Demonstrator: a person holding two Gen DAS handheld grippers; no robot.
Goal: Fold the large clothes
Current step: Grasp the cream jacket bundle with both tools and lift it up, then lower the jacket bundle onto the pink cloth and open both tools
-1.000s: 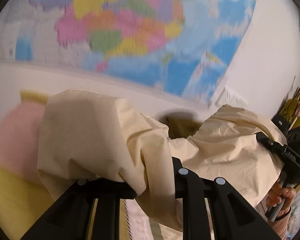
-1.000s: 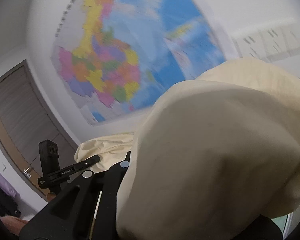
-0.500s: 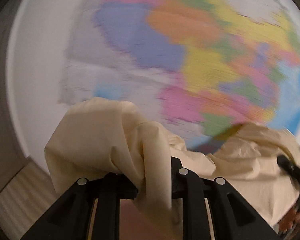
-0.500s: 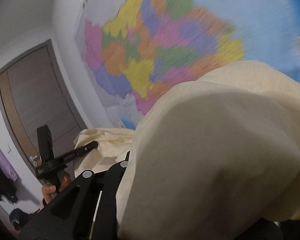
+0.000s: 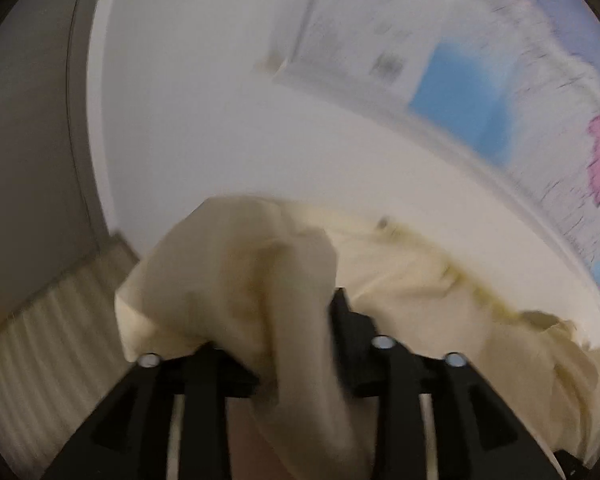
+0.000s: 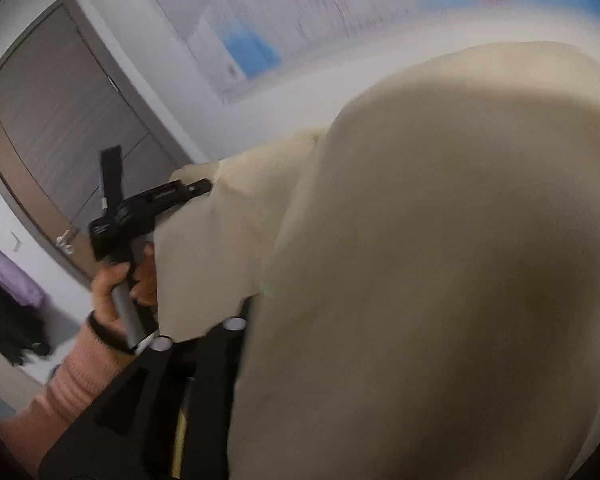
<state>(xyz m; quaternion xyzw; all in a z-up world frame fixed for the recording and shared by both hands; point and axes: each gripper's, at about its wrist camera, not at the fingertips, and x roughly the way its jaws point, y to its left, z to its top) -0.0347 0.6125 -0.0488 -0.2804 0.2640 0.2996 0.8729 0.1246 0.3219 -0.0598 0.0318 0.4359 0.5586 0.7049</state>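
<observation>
Both hand-held grippers have cream cloth between their jaws, which are opening. Left hand-held gripper [image 5: 296, 344]: the cream garment [image 5: 236, 280] bunches over its left finger and hangs through the gap; whether the pads press it I cannot tell. Right hand-held gripper [image 6: 260, 340]: cloth billows over it, hiding its right finger. A hand [image 6: 116, 292] in a pink sleeve [image 6: 72, 384] holds the left handle. Behind, a wall map [image 5: 540, 92] and a grey door [image 6: 60, 120].
</observation>
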